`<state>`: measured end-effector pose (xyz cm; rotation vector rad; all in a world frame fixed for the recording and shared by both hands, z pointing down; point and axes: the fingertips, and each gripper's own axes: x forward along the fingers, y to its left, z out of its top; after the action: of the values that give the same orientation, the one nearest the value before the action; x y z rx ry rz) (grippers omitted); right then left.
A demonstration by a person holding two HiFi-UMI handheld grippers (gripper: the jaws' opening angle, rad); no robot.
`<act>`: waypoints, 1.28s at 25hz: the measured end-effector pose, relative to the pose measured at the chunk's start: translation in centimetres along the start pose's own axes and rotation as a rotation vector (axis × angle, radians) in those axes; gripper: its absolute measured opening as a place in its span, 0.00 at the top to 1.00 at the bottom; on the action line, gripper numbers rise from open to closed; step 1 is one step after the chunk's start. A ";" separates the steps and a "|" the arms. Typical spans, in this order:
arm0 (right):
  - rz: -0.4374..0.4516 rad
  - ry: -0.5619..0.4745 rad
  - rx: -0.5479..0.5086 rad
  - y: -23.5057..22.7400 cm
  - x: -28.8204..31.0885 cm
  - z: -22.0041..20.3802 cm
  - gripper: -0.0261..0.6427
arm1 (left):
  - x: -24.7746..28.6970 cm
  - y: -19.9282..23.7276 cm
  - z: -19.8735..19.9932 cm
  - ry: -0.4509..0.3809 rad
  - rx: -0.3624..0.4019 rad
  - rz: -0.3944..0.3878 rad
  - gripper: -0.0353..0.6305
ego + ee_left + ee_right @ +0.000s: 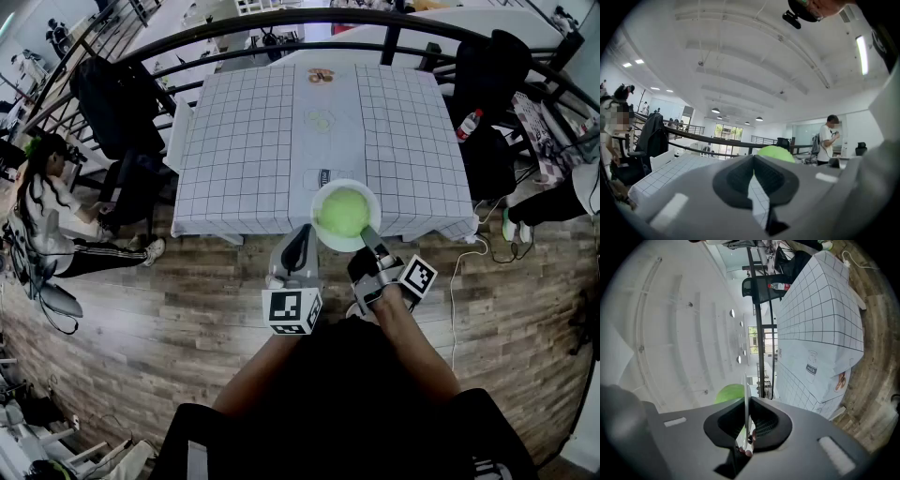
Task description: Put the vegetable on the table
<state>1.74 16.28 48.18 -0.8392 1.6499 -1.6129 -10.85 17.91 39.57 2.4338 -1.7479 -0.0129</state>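
Note:
A round green vegetable (pixel 343 212) lies on a white plate (pixel 367 238), held in the air over the near edge of the grid-cloth table (pixel 244 141). My right gripper (pixel 373 246) is shut on the plate's near rim. The right gripper view shows the plate edge-on (pixel 746 404) between the pads, with the vegetable (pixel 727 393) behind it. My left gripper (pixel 300 240) stands just left of the plate, its jaws together and nothing in them. In the left gripper view the vegetable (pixel 776 152) peeks over the left gripper (pixel 753 161).
On the table lie a small milk card (pixel 323 177), a pale green item (pixel 320 121) and a brown item (pixel 321 76) at the far edge. Chairs with black jackets (pixel 117 98) flank the table; a bottle (pixel 469 123) stands at right. A person (pixel 42 202) sits at left. A railing (pixel 281 21) curves behind.

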 end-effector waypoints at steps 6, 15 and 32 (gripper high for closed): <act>0.024 0.006 -0.020 0.6 0.1 0.3 0.93 | 0.4 0.0 0.1 -0.006 0.010 0.009 0.94; -0.008 0.004 0.022 0.1 -0.4 2.4 0.94 | 1.8 -1.5 -0.2 -0.001 0.036 0.025 0.94; -0.023 0.103 0.016 -1.9 -2.1 7.9 0.94 | 4.3 -5.4 -0.8 -0.018 0.124 0.126 0.94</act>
<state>9.47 13.46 50.05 -0.7812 1.7011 -1.7082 -4.35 15.63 40.04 2.4081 -1.9616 0.0910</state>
